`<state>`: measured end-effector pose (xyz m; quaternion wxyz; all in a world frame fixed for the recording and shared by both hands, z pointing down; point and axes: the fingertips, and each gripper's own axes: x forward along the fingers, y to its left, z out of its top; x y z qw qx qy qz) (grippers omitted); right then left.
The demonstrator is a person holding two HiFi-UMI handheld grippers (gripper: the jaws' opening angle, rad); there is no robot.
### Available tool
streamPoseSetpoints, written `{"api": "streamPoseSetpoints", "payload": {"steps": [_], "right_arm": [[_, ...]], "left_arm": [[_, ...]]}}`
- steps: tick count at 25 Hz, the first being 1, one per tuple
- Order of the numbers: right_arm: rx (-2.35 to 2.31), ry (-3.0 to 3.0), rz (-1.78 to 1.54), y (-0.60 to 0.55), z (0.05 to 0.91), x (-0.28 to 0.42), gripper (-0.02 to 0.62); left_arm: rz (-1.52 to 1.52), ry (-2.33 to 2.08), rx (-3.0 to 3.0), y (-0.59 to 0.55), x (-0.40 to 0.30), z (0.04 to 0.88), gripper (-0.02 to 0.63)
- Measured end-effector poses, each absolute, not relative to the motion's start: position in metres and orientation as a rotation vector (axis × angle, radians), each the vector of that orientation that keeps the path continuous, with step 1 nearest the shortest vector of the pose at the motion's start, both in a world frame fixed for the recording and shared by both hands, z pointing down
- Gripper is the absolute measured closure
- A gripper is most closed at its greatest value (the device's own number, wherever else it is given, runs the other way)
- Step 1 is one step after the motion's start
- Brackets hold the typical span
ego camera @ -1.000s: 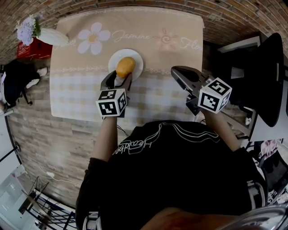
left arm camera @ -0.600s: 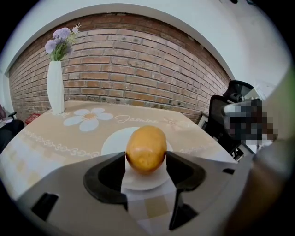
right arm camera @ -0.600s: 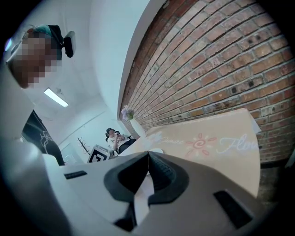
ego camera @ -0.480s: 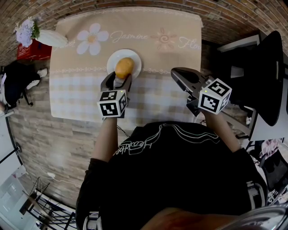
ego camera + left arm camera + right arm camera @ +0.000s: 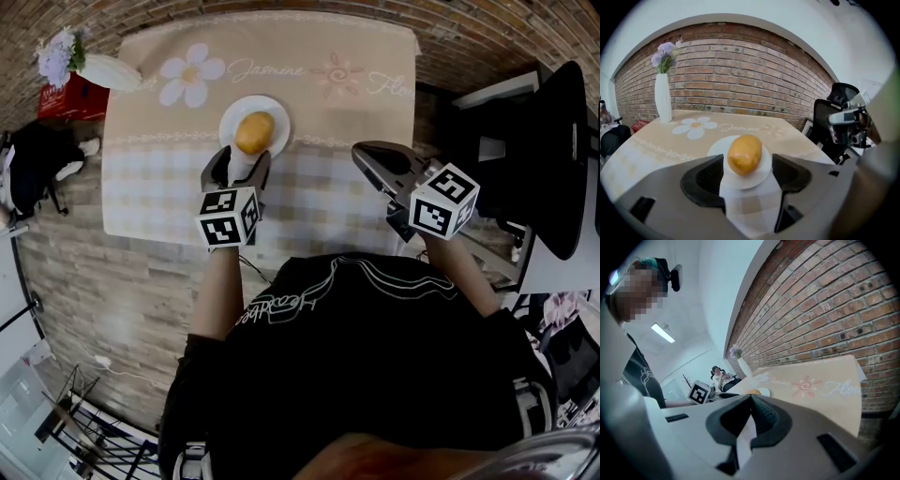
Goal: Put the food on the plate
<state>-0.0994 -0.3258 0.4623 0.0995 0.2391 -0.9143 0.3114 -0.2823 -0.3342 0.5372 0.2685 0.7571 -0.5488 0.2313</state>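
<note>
L gripper point(image 5: 240, 161) back off food point(image 5: 254, 132), jaws opening empty; plate point(image 5: 277, 112) part-hidden

Soft, even indoor light; fisheye edges bend, darken, perhaps blur slightly.

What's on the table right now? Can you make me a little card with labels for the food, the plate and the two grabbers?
food: one yellow-orange piece, lying on the plate
plate: small, white, on the flowered tablecloth
left gripper: at the plate's near edge, jaws opening, pads off the food, nothing gripped
right gripper: off to the side by the table's right edge, jaws together, empty
vase: white, upright at the far left corner, holding purple flowers
</note>
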Motion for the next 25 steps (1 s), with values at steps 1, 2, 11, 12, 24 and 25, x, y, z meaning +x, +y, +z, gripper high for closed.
{"api": "streamPoseSetpoints", "payload": {"steps": [1,2,11,12,24,25], "right_arm": [[0.702,-2.715,0.927,-0.324,0.461,-0.099,0.6],[0.695,-2.73,0.937,-0.322,0.459,-0.099,0.6],[0.591,-2.854,0.898,-0.297,0.423,-0.103,0.6],[0.58,-2.862,0.895,-0.293,0.418,-0.104,0.598],[0.371,-2.963,0.931,-0.23,0.367,-0.101,0.598],[0.365,-2.964,0.939,-0.226,0.365,-0.099,0.6]], "left_arm": [[0.61,-1.498,2.042,-0.332,-0.283,0.53,0.302],[0.597,-1.512,2.038,-0.329,-0.283,0.523,0.303],[0.355,-1.435,2.078,-0.282,-0.255,0.453,0.369],[0.315,-1.407,2.093,-0.275,-0.248,0.444,0.385],[0.086,-1.25,2.238,-0.194,-0.174,0.363,0.585],[0.064,-1.252,2.237,-0.19,-0.172,0.36,0.591]]}}
